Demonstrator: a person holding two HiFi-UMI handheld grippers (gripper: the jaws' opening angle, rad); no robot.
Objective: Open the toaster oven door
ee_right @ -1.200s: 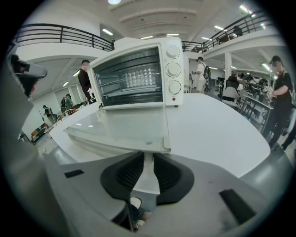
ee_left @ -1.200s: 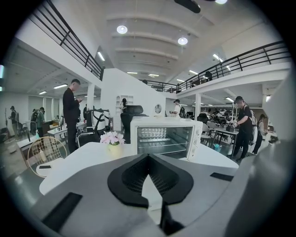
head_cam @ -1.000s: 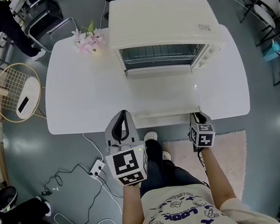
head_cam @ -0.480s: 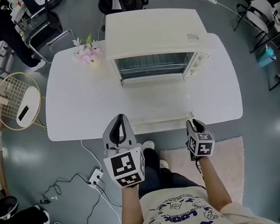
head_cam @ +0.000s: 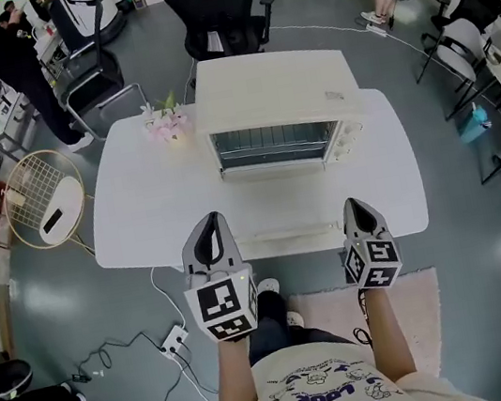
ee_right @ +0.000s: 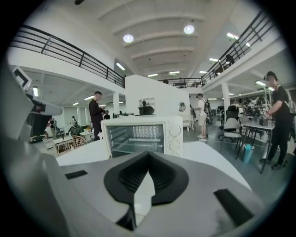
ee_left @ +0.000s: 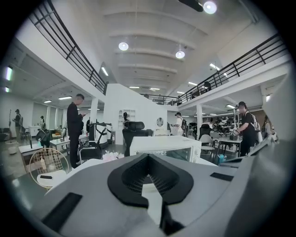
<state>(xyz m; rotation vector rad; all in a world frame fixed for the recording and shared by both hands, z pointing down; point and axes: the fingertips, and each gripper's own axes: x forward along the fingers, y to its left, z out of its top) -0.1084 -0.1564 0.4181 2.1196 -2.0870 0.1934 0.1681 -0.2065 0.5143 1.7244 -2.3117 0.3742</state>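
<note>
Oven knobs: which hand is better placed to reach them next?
Right, probably. The right gripper lines up with the knobs at the right end of the oven; the left gripper would have to cross over the lowered door.

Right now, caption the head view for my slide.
Toaster oven, door folded down, on white table; left claw and right claw shut and empty.

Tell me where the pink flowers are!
In the head view, the flowers stand at the far left corner of the table, just left of the toaster oven.
</note>
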